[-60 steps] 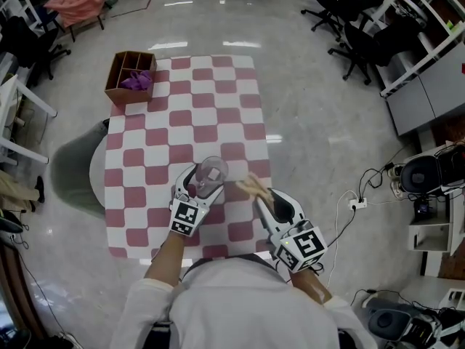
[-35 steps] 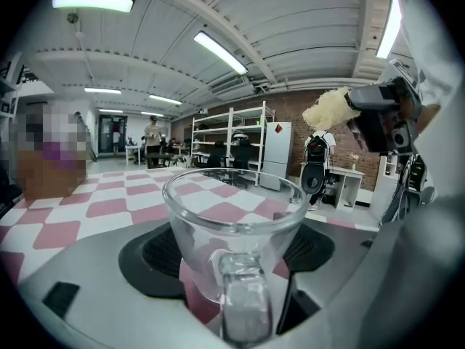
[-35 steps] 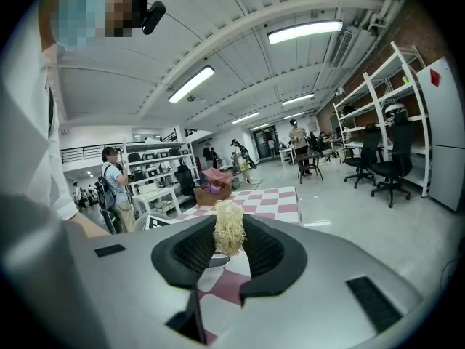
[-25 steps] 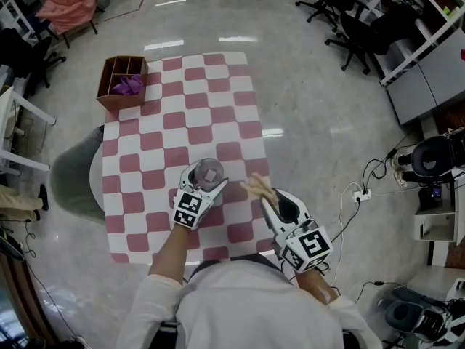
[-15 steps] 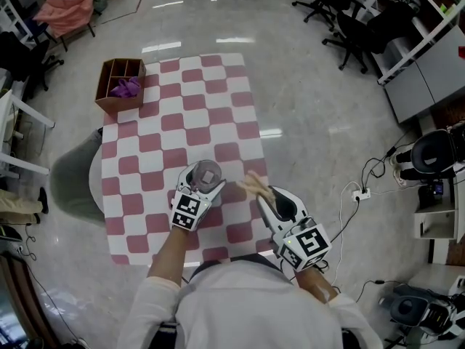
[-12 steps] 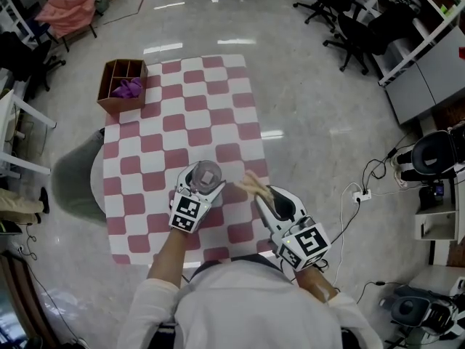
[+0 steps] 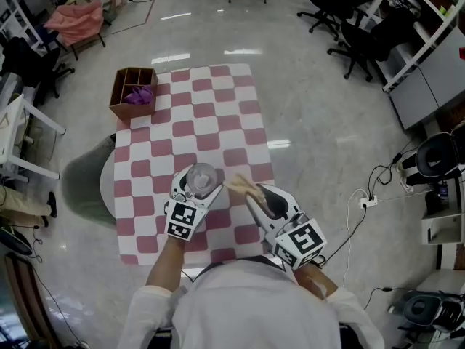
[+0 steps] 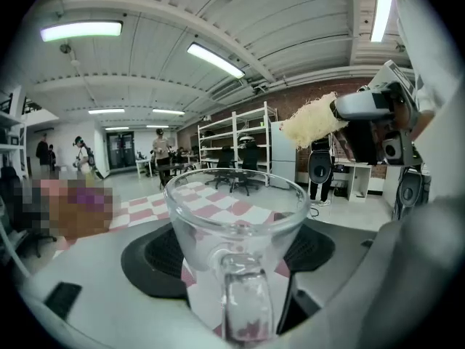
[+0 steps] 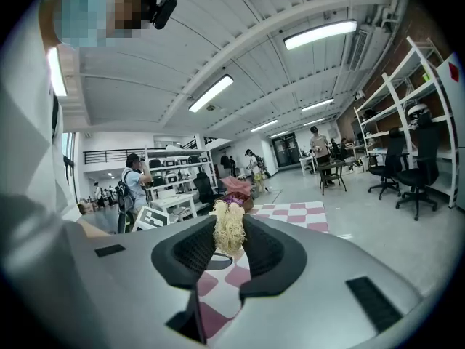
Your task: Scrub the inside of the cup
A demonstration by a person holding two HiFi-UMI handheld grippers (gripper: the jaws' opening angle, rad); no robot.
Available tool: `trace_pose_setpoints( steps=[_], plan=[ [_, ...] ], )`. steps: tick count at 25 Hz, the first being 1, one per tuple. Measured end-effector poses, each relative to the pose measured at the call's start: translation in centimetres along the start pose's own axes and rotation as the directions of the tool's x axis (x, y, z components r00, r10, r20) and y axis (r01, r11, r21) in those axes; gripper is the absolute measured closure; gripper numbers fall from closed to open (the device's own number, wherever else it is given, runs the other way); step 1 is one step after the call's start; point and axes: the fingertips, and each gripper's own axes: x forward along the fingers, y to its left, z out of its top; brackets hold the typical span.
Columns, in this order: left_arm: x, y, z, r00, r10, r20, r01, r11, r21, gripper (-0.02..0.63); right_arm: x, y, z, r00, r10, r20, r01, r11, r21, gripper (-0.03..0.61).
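A clear glass cup (image 7: pixel 201 178) with a handle is held upright above the checkered table, my left gripper (image 7: pixel 195 191) shut on it. In the left gripper view the cup (image 8: pixel 235 227) fills the centre between the two dark pads, handle toward the camera, and looks empty. My right gripper (image 7: pixel 251 192) is shut on a tan fibrous scrubber (image 7: pixel 240 187), just right of the cup and apart from it. The same scrubber (image 9: pixel 228 229) stands pinched between the pads in the right gripper view, and the scrubber (image 8: pixel 311 120) shows at upper right in the left gripper view.
A pink-and-white checkered table (image 7: pixel 218 122) lies below. A brown divided box (image 7: pixel 133 94) with something purple inside stands at its far left corner. A grey round thing (image 7: pixel 86 183) sits at the table's left. Office chairs (image 7: pixel 352 20) and shelving stand far right.
Both grippers keep their hold. The cup and scrubber stay side by side while the head view has shifted slightly, and the scrubber has come a little nearer the cup.
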Motion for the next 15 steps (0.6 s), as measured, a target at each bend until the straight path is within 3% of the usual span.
trace_pose_setpoints(
  steps=[5,11,15],
  plan=[
    [-2.1,-0.1,1.7,1.000,0.026,-0.017,-0.025,0.998,0.066,0.235,0.1,1.6,1.0,0.999,0.042,0.026,-0.042,0.999,0.009,0.463],
    [-4.2,-1.3,3.4,0.998,0.056,-0.039,-0.048,0.983,0.178,0.235,0.0,4.3,2.5,0.994,0.091,0.056,-0.089,0.995,-0.041,0.463],
    [-5.4,-1.8,4.0,0.996,0.070,-0.047,-0.059,0.975,0.213,0.235,-0.1,6.0,2.8,0.991,0.124,0.057,-0.121,0.991,-0.063,0.463]
  ],
)
